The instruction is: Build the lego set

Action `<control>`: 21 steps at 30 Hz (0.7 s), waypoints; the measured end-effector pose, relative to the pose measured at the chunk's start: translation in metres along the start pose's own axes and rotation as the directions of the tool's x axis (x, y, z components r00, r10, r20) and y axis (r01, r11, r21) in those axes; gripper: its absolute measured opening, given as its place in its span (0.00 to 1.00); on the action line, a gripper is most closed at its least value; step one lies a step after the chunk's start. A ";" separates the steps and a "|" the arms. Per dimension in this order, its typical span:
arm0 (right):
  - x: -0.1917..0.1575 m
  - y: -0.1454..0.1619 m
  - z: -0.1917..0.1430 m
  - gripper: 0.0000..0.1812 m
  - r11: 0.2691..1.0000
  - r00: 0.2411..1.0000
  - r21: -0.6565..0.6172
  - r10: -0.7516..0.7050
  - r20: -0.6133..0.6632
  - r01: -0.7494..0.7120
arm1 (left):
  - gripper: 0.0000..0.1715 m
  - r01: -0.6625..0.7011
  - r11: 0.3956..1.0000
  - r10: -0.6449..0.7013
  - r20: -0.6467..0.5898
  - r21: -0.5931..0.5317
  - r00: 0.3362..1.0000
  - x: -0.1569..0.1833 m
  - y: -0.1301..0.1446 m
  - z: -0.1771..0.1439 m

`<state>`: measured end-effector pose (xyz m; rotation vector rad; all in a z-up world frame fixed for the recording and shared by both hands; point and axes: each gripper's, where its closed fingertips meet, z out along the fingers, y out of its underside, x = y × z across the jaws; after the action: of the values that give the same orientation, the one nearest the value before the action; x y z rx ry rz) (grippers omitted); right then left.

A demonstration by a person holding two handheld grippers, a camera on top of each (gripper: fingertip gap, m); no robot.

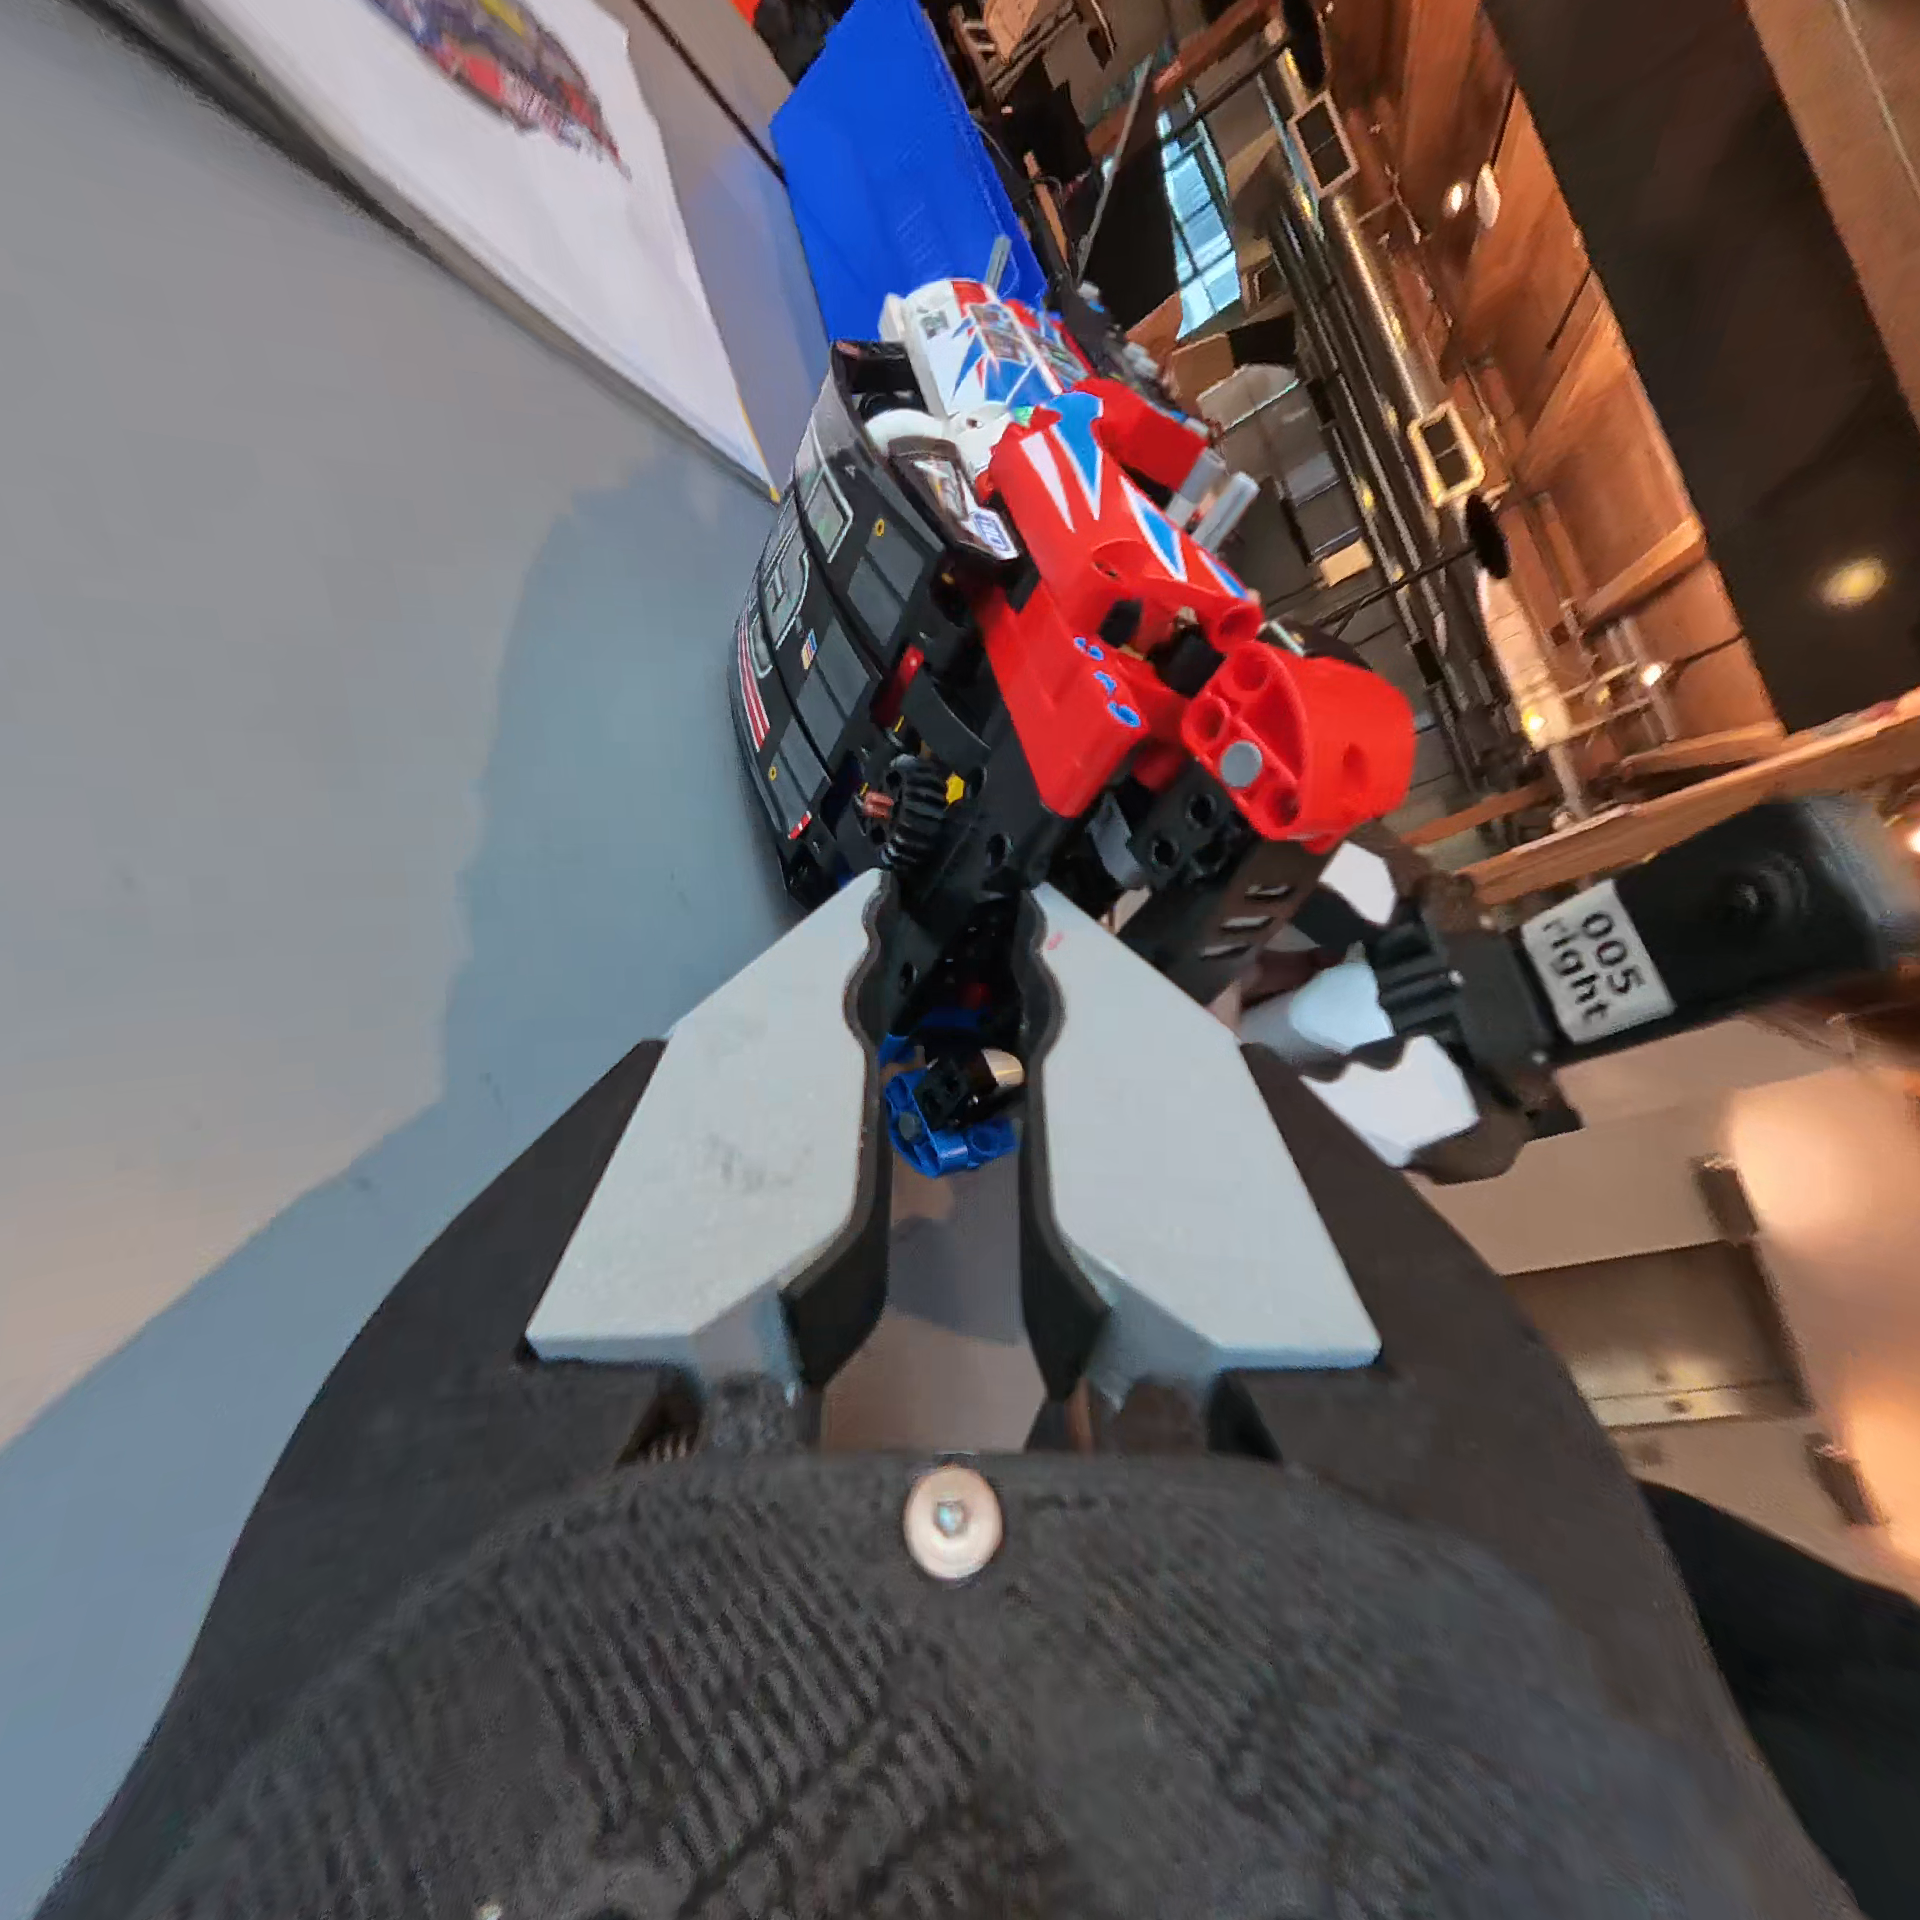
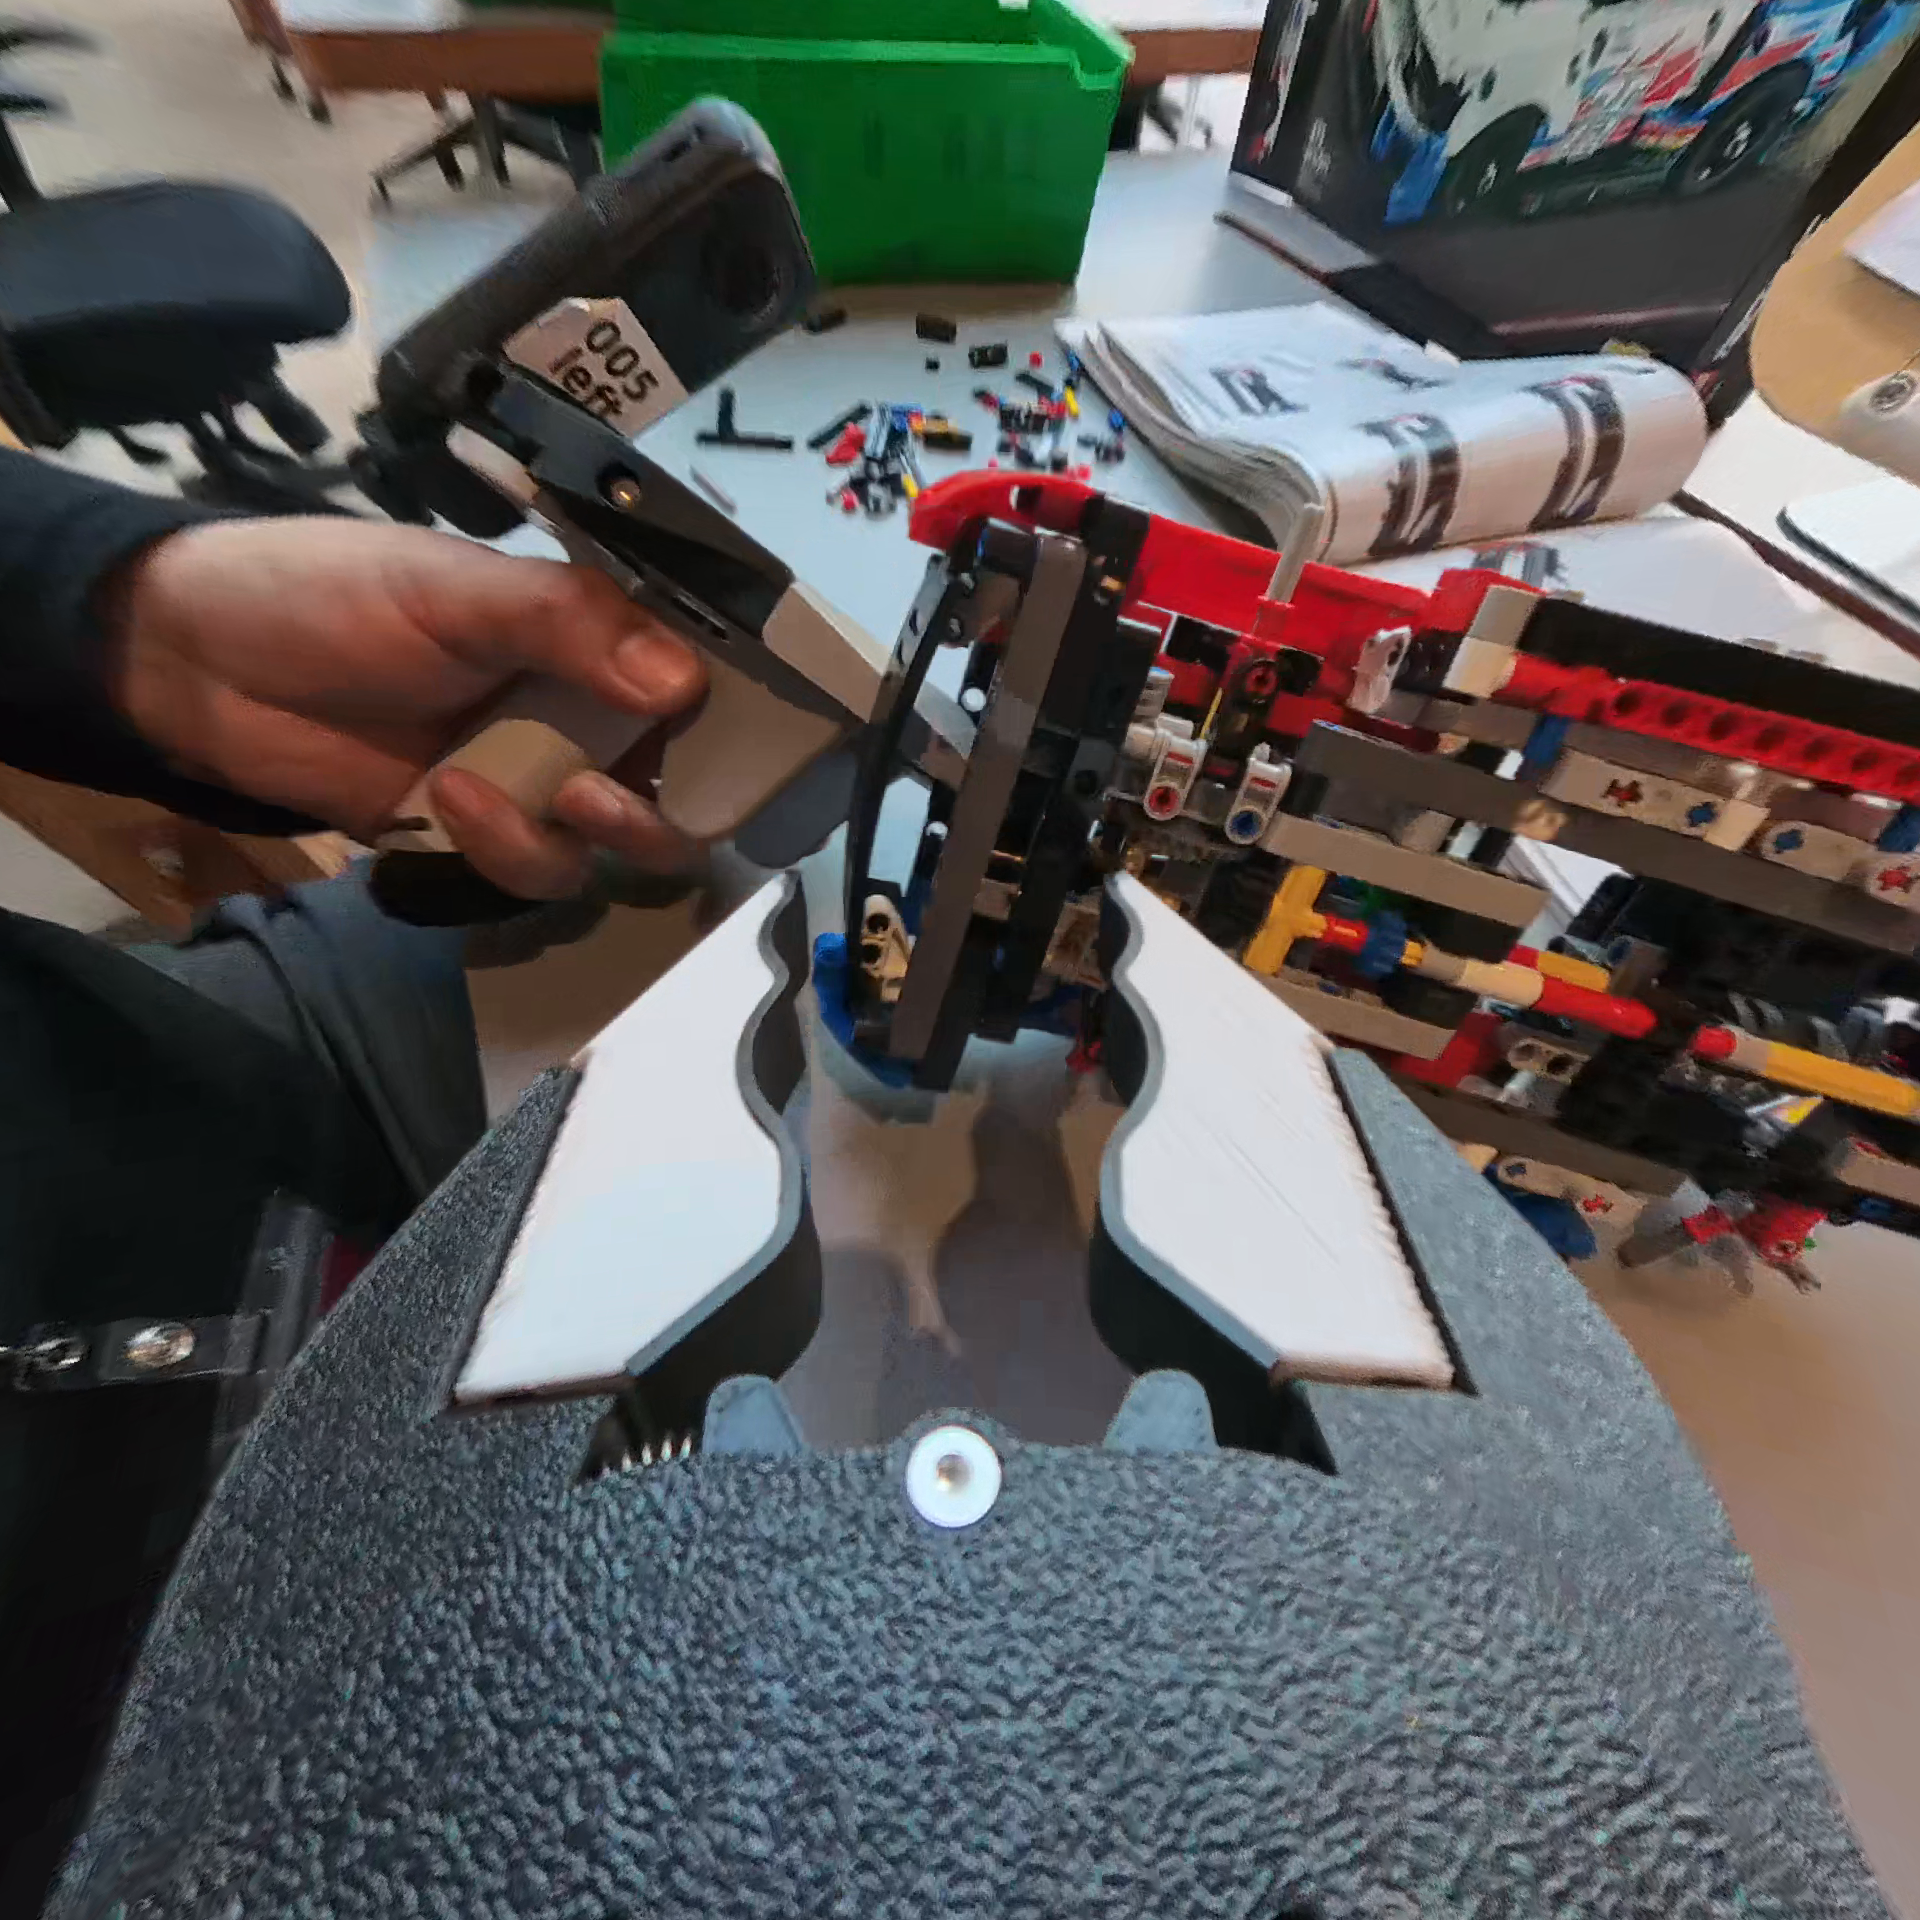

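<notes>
Left gripper (image 1: 954,935) is clamping the black rear frame of the lego car (image 1: 1091,644), right gripper (image 2: 951,935) is hanging open around it; model's looking bulky, rigid, prone to popping apart, so grab structural beams.

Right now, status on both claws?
Left claw shut on lego car. Right claw open around its end. Loose pieces behind, nothing blocking.

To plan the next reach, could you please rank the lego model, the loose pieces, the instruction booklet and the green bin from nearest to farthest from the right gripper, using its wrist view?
1. Lego model, its end between the open right gripper.
2. Loose pieces, on the table behind the model.
3. Instruction booklet, back right; too close to the pieces to call.
4. Green bin, farthest, top centre.
</notes>
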<state>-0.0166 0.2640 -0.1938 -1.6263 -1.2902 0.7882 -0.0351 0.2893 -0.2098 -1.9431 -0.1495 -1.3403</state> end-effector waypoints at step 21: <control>0.002 0.005 0.054 0.26 0.973 0.997 -0.227 0.051 0.064 -0.035 | 0.00 -0.386 0.900 0.402 0.042 -0.204 0.915 -0.024 0.005 -0.039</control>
<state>-0.0621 0.2789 -0.2197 -1.8259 -1.4405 0.7513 -0.0729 0.2685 -0.2266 -2.0512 0.3325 -1.0327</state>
